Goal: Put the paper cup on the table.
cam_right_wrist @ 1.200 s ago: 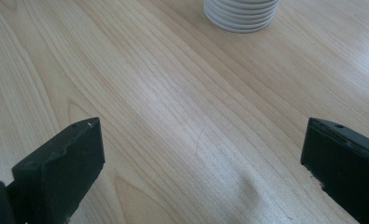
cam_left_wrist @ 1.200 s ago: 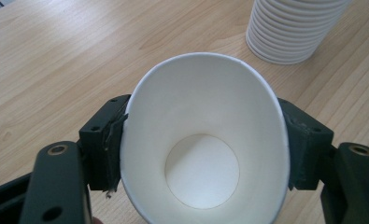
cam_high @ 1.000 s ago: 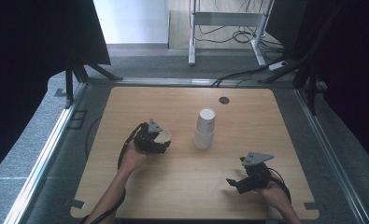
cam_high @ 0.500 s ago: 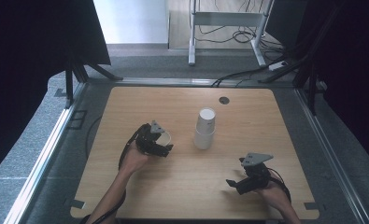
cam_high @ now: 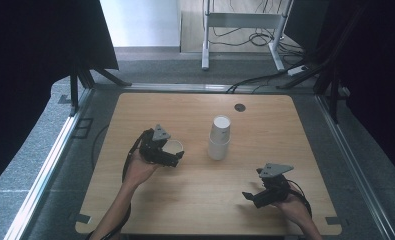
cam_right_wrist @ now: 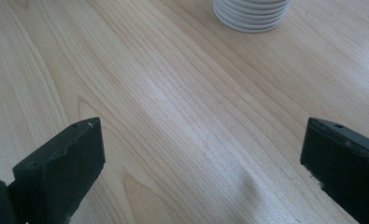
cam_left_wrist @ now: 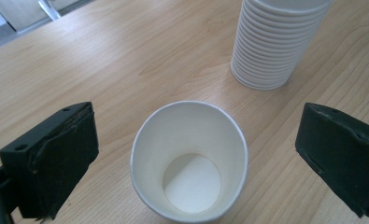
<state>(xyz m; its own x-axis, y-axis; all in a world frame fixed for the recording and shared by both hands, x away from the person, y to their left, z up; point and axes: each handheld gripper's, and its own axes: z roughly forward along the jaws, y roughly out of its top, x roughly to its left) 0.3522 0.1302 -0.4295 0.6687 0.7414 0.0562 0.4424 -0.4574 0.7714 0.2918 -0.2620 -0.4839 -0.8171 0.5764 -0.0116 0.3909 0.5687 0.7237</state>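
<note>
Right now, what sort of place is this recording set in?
Probably a lab or studio data-collection bay: a bare wooden table fenced by black curtains, loose cables on grey carpet, and a stack of paper cups as the prop.

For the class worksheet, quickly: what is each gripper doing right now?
Left gripper: jaws just opened, open either side of a single paper cup, not touching it.
Right gripper: open, holding nothing.

You have nothing to read here: the white paper cup [cam_left_wrist: 189, 163] between your left gripper's jaws is blank inside and out, the stack of cups [cam_left_wrist: 278, 39] bears no print, and the wooden counter [cam_high: 185, 200] carries no label or mark.
</note>
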